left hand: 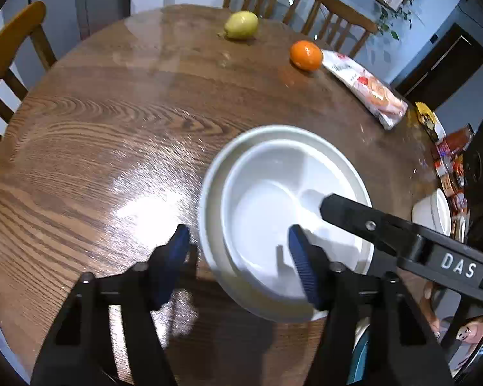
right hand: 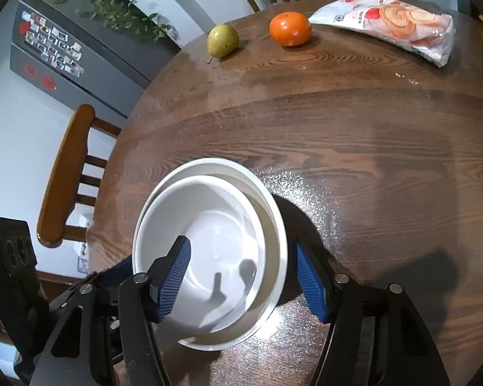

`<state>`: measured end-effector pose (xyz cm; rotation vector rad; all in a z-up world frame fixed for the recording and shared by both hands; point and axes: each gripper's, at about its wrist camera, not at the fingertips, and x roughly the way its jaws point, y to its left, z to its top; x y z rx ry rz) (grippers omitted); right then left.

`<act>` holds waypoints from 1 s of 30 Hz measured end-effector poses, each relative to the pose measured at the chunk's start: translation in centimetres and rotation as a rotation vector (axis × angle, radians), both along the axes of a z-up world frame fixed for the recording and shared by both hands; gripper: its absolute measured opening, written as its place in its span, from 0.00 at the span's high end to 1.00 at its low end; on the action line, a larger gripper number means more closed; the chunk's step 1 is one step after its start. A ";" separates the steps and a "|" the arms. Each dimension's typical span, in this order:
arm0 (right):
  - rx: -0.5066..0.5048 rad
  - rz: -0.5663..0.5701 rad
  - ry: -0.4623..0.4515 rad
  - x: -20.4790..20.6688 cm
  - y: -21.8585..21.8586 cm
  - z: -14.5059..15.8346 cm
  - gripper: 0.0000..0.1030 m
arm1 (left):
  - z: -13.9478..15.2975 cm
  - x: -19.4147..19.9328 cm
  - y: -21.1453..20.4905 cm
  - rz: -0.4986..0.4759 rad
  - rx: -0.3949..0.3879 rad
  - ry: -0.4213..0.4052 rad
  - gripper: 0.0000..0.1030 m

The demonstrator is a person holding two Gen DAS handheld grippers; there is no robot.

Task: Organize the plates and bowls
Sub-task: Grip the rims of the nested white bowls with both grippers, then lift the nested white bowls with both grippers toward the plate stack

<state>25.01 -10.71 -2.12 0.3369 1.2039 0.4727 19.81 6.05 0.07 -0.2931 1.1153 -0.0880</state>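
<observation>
A: Left gripper (left hand: 238,251), lower centre of the left wrist view. Its fingers straddle the near rim of the nested white dishes, one pad outside on the table side, one inside the inner bowl (left hand: 273,212). The pads look not quite closed on the wall; gap visible on the outer side. I'd log it as apart, rim between.

B: Right gripper (right hand: 243,276), lower centre of the right wrist view, same pattern. Left pad inside the inner bowl, right pad outside the outer bowl (right hand: 267,199), which puts both walls between the jaws. Whether the pads press, I cannot tell for certain; the right pad appears just clear of the rim.

A: So both claws bracket the stack from opposite sides. Step in hand, as I judge it: taking hold of the nested pair, which sits on the wooden table (left hand: 96,128), lower middle of both views.

B: Next move calls for closing fully on the rims, evenly, then lifting level so the inner bowl doesn't slide.

A: Count. Two bowls nested here. At the right edge of the left wrist view, more white dishes (left hand: 434,212), number unclear.

B: One pear (right hand: 222,40), one orange (right hand: 290,29), one snack bag (right hand: 393,22), all along the upper part of the frame.
</observation>
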 end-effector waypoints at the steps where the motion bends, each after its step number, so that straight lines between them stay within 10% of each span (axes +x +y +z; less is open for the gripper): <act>1: -0.006 0.005 0.001 0.0 0.1 -0.1 0.46 | -0.1 0.0 -0.1 -0.007 -0.008 0.004 0.53; 30: -0.229 -0.122 -0.216 -3.1 -5.1 3.2 0.48 | 2.8 -0.9 -9.1 -0.147 0.105 -0.146 0.52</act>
